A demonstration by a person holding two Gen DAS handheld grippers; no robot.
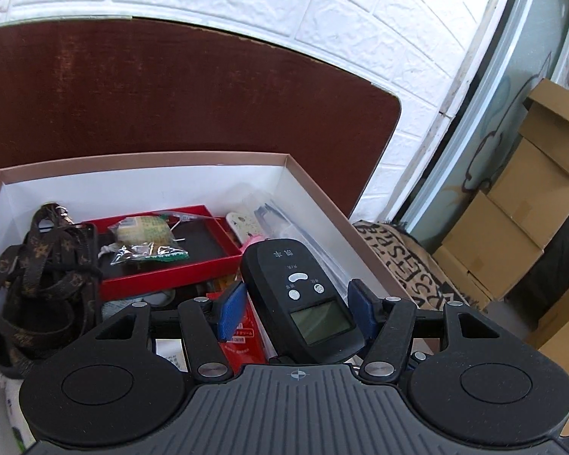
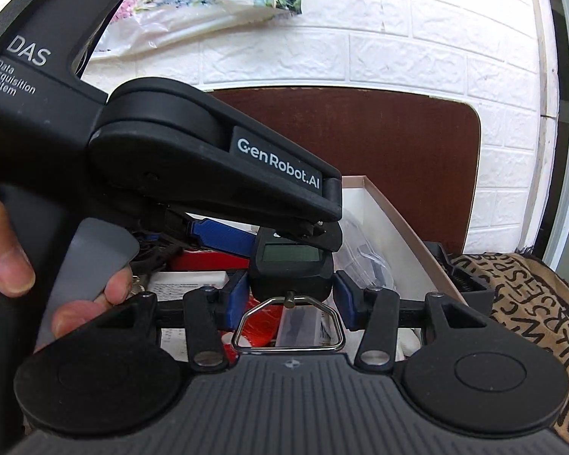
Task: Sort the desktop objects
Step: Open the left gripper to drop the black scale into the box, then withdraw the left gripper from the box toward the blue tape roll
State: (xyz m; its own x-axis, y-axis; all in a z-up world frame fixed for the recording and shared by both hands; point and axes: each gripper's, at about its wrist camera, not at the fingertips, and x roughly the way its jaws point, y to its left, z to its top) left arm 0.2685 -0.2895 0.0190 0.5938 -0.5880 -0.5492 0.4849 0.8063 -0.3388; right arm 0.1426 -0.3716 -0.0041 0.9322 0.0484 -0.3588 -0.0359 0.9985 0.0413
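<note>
Both claws met over one black handheld scale, held above the open box near the right edge of the brown counter. Left claw: blue pads stood clear of the scale's sides, a gap showing at each, so it was open around the body and gripped nothing. Right claw: pads lay at the scale's lower end, seemingly against it, though contact could not be confirmed; the wire hanging loop dangled just below, toward the camera. A person's hand held the left tool's grey trigger.

Handling, as judged: the scale looked rigid, fairly light and smooth-cased, so likely to slip; its screen and buttons were best avoided. The narrow flat sides below the screen offered the surest hold, the loose loop the poorest.

Box contents beneath: a brown patterned strap at the left wall, a red tray carrying a clear snack packet, and a red tube.

Hidden or unclear: the box's near wall was cut off by the tool bodies, items under the scale were masked, and the clear plastic bag by the right wall hid its contents.
</note>
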